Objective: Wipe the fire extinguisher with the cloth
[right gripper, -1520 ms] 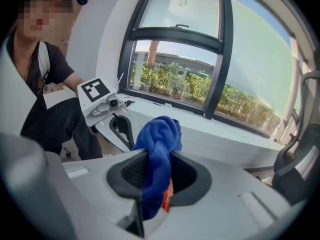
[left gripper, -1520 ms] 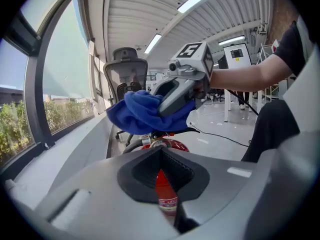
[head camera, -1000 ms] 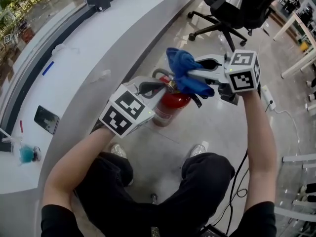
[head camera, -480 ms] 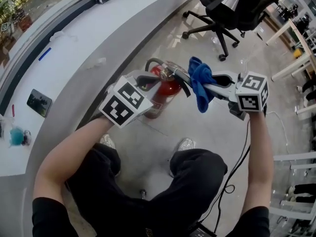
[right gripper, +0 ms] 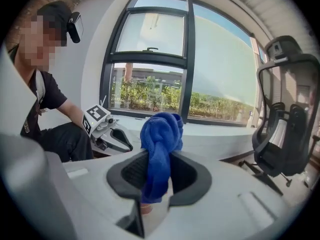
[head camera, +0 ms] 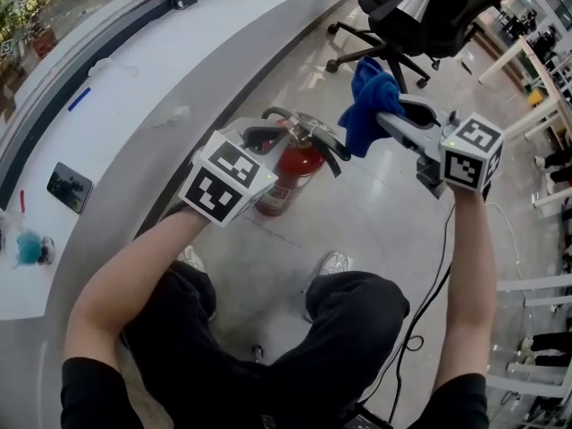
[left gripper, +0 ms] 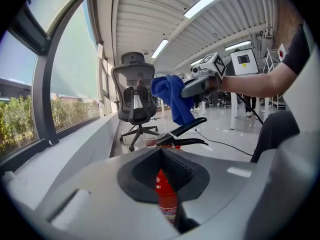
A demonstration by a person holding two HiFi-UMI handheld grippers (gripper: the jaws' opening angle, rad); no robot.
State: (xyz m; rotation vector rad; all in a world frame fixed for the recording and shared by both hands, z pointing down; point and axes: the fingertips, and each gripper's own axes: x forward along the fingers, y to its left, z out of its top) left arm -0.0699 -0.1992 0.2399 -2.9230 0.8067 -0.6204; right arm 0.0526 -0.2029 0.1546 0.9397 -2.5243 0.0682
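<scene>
Fire extinguisher (head camera: 288, 175): stood on the pale floor (head camera: 384, 226), between the person's knees and the curved counter (head camera: 134, 123), with the red body roughly upright and the black levers (head camera: 308, 134) on top reaching toward the right. Probably set low and close so that both tools could reach it from above.

Left gripper (head camera: 264, 138): jaws drawn nearly together at the neck just under the levers, with a strip of red body visible through the narrow gap below. Judged to be a clamp on the valve head, there to keep the cylinder from tipping or turning under a rub.

Right gripper (head camera: 393, 121): pressed in on the blue cloth (head camera: 366, 96), pinched part-way along, with a bunch above the pads and a tail below. Gripped that way, most likely, to put a soft wad out front and keep the hard jaws off the paint.

Cloth position: hung up beside and above the levers, apart from the red body, with no contact to be seen. No wiping stroke in hand at this instant.

Next move, as a guess: called for bringing the wad down onto the body or valve head, against a firm left hold.

Risk: a loose tail liable to catch on a lever.
</scene>
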